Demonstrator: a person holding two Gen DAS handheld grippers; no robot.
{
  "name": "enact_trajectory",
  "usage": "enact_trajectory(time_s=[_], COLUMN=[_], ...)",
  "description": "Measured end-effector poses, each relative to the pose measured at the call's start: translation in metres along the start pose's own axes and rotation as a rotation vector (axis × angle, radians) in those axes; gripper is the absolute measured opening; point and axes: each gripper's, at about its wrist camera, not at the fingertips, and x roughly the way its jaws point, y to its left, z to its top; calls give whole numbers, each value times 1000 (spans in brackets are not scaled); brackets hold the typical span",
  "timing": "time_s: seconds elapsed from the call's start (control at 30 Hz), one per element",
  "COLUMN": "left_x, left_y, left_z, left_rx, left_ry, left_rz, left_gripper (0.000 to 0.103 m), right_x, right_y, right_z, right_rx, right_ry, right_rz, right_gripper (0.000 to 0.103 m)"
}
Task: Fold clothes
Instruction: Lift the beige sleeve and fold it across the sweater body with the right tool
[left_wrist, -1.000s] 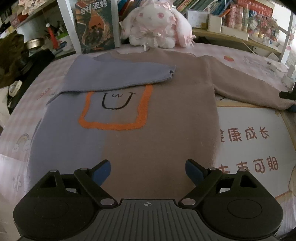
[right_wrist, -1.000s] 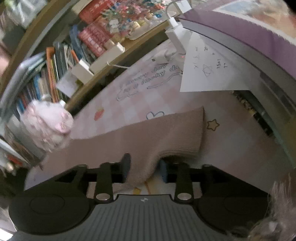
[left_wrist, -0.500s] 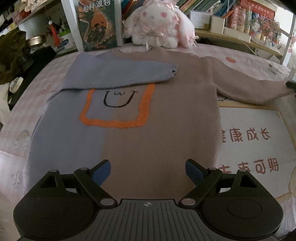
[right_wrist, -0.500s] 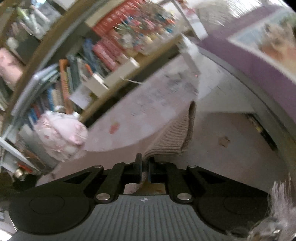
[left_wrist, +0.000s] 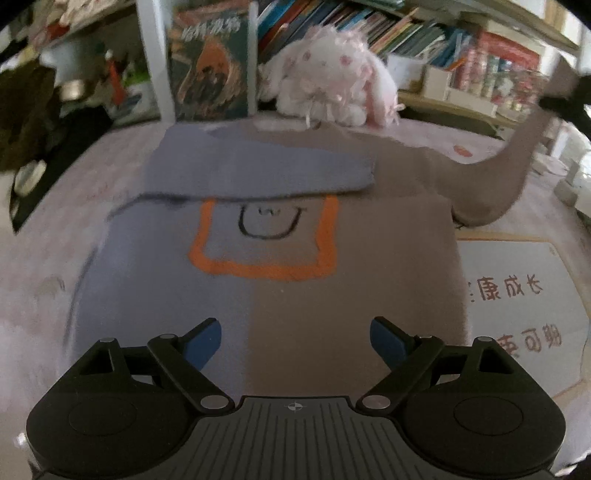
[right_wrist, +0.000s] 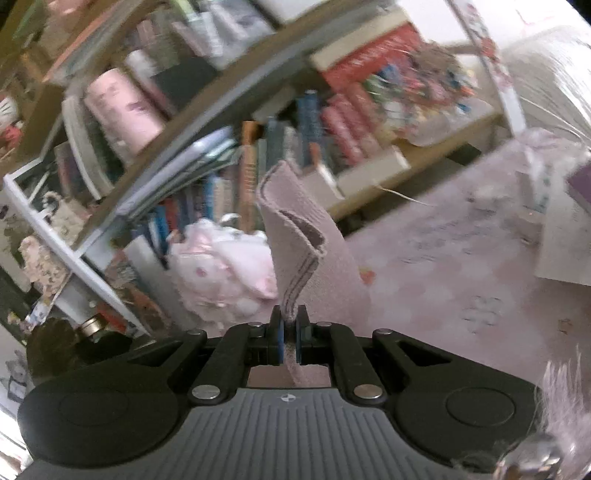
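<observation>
Right tool (right_wrist: 290, 325): we pinched the brown sleeve (right_wrist: 295, 229) cuff, lifted.
Left tool (left_wrist: 295, 343): spread, above the sweater (left_wrist: 351, 266) hem.
Advice: we judged a taut, level carry across the chest best.

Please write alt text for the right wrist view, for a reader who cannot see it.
The right gripper is shut on the cuff of a mauve sleeve, which stands up from its fingers above a pink sheet. Behind are a pink plush rabbit and blurred bookshelves.
</observation>
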Motion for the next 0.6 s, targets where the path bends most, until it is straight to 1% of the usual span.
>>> enact_trajectory(time_s=[0.13, 0.27, 0.43, 0.6], left_x=[-8, -9, -11, -9], left_y=[28, 57, 92, 125], left_z=[1, 2, 3, 7], left_rx=[40, 56, 67, 52], left_ry=[-46, -77, -116, -130], left_rz=[-44, -75, -109, -124], left_gripper=[90, 90, 90, 90], right_x=[12, 28, 49, 69], right_y=[47, 93, 147, 189], right_z=[-7, -16, -31, -48], right_rx=[-42, -92, -130, -188], right_ry=[-16, -25, -40, -34], right_rz=[14, 25, 41, 36], right_gripper=[5, 5, 5, 5])
